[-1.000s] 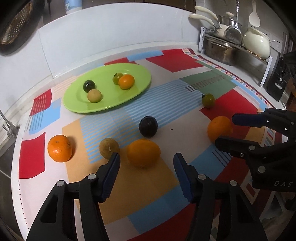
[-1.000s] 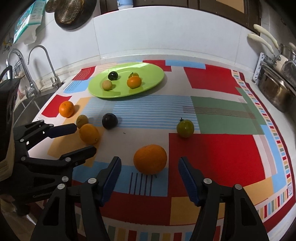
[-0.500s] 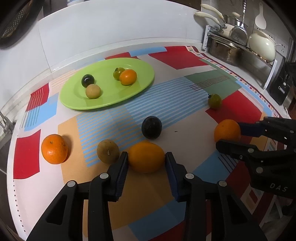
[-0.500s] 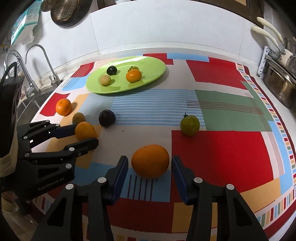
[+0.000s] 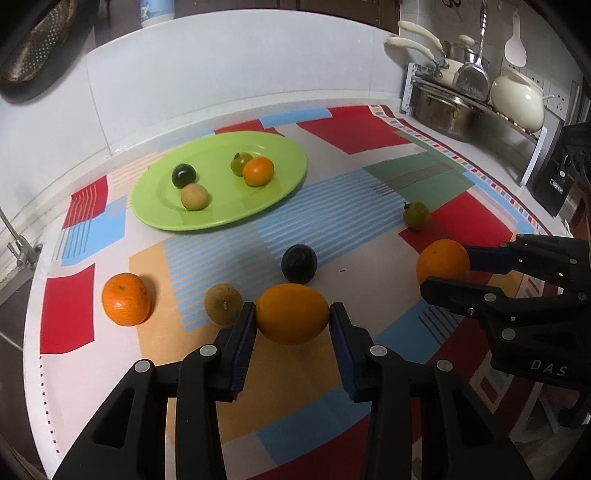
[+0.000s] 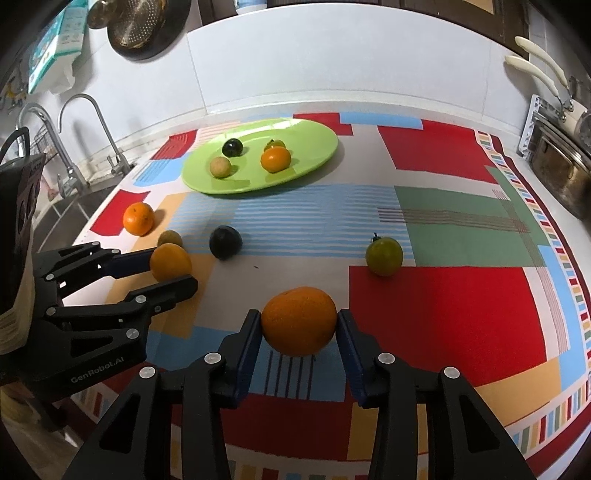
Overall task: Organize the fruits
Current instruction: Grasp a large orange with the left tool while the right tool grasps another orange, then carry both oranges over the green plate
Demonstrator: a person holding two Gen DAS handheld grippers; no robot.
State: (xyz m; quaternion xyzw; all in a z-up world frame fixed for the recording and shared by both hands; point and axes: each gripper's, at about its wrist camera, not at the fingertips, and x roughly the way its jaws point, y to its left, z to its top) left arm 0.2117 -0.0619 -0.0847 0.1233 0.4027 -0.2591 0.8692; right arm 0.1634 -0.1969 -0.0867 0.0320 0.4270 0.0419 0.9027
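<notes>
My left gripper (image 5: 291,314) is shut on a yellow-orange citrus (image 5: 292,325) that rests on the patterned cloth. The jaws of my right gripper (image 6: 299,321) are closing, and their pads press both sides of a round orange (image 6: 299,332). Loose on the cloth lie a dark plum (image 5: 299,264), a brown fruit (image 5: 223,304), a small orange (image 5: 126,299) and a green tomato (image 5: 416,215). The green plate (image 5: 288,173) at the back holds several small fruits.
A rack with pots and a white kettle (image 5: 517,99) stands at the back right. Taps (image 6: 70,147) and a sink lie off the cloth's left edge. A colander (image 6: 144,26) hangs on the white wall behind.
Both grippers' jaws have come in from wide apart until the pads touch their fruits. Each gripper has also slid a little forward around its fruit.
</notes>
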